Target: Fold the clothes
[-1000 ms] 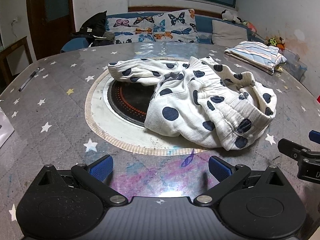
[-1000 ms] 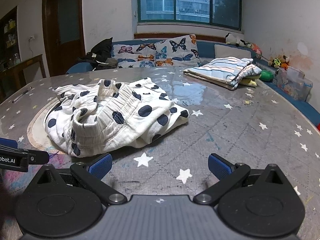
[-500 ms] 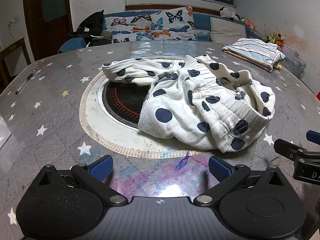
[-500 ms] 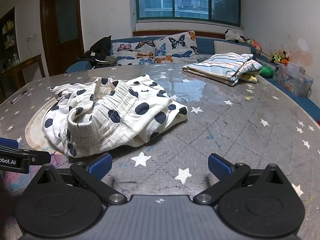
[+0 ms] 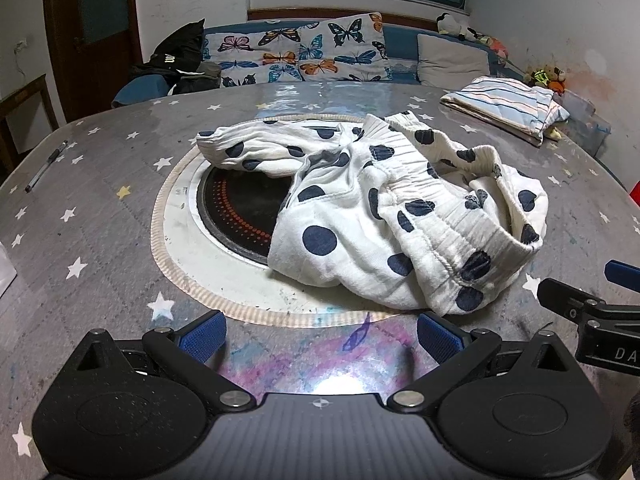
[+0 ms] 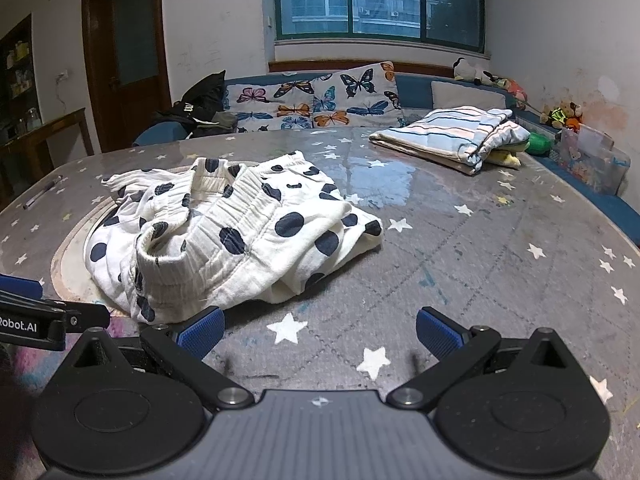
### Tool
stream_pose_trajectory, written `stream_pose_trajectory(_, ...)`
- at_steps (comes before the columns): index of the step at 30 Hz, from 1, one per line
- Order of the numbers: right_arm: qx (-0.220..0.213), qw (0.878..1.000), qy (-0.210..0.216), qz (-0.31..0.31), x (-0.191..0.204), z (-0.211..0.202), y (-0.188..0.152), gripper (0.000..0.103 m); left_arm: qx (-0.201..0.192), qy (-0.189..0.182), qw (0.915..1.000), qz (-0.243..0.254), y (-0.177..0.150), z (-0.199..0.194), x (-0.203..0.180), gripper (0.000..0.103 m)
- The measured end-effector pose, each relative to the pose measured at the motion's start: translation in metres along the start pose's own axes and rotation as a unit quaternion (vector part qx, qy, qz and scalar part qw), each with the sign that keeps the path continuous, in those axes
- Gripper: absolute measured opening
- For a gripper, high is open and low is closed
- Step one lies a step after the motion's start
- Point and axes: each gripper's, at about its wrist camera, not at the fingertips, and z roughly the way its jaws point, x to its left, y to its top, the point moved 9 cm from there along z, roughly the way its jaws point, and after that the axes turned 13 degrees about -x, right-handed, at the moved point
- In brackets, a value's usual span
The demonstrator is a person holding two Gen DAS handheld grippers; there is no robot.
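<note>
A crumpled white garment with dark blue dots (image 5: 384, 216) (image 6: 232, 240) lies in a heap on the round grey star-patterned table (image 5: 92, 184) (image 6: 480, 264), partly over the round cooktop inset (image 5: 236, 216). My left gripper (image 5: 320, 334) is open, low over the table just short of the garment's near edge, nothing between its blue pads. My right gripper (image 6: 320, 330) is also open and empty, its left pad close to the garment's near hem. Each gripper's side shows at the edge of the other's view.
A folded striped cloth (image 5: 508, 104) (image 6: 452, 136) lies at the table's far right. A pen (image 5: 46, 166) (image 6: 42, 192) rests near the far left edge. Behind the table stands a sofa with butterfly cushions (image 6: 316, 100) and dark clothing (image 6: 200, 108). A wooden door (image 6: 128, 52) is at back left.
Both grippers have edged forward toward the garment, which now looks larger and nearer. The garment itself has not moved, and both grippers remain open.
</note>
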Motion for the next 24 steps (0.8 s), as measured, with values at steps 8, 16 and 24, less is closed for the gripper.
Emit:
stream_pose_trajectory(8,0.002,1.0,0.004,-0.002,0.003,0.005,0.002,0.103,0.001,-0.001,1.0,-0.003,0.003,0.002,0.001,0.103)
stream_pose_trajectory(16,0.001,1.0,0.007,-0.002,0.006,0.008,0.005,0.103,-0.001,-0.001,0.9999,-0.01,0.007,0.003,0.004,0.103)
stream_pose_trajectory(24,-0.007,1.0,0.013,-0.002,0.008,0.011,0.014,0.103,-0.015,0.003,0.9997,-0.02,0.02,0.002,0.013,0.103)
